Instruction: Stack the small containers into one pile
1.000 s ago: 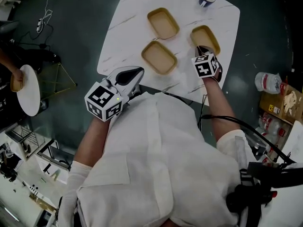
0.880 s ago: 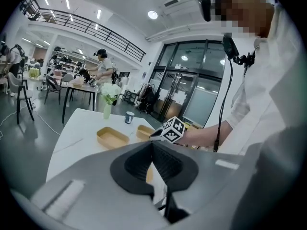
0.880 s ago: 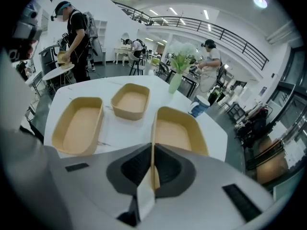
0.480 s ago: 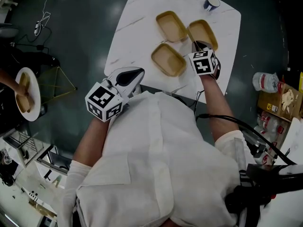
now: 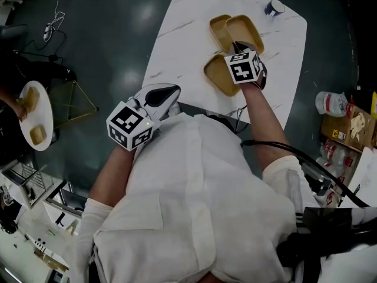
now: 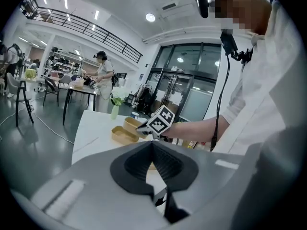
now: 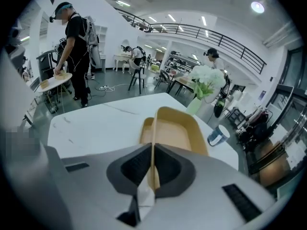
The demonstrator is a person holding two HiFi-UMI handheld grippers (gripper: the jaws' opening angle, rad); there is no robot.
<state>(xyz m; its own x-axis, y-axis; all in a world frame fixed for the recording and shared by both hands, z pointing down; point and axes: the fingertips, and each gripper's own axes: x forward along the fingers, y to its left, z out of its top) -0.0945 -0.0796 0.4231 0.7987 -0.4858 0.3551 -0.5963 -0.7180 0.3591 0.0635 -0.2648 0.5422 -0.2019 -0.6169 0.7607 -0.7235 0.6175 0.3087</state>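
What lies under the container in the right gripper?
A second tan container, only its left side showing; the held container covers the rest. Contact between them cannot be told.

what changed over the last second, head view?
The right gripper, shut on the rim of one container, carried it left across the table until it overlaps the far container. The near container stayed put. The left gripper stayed shut and empty, off the table.
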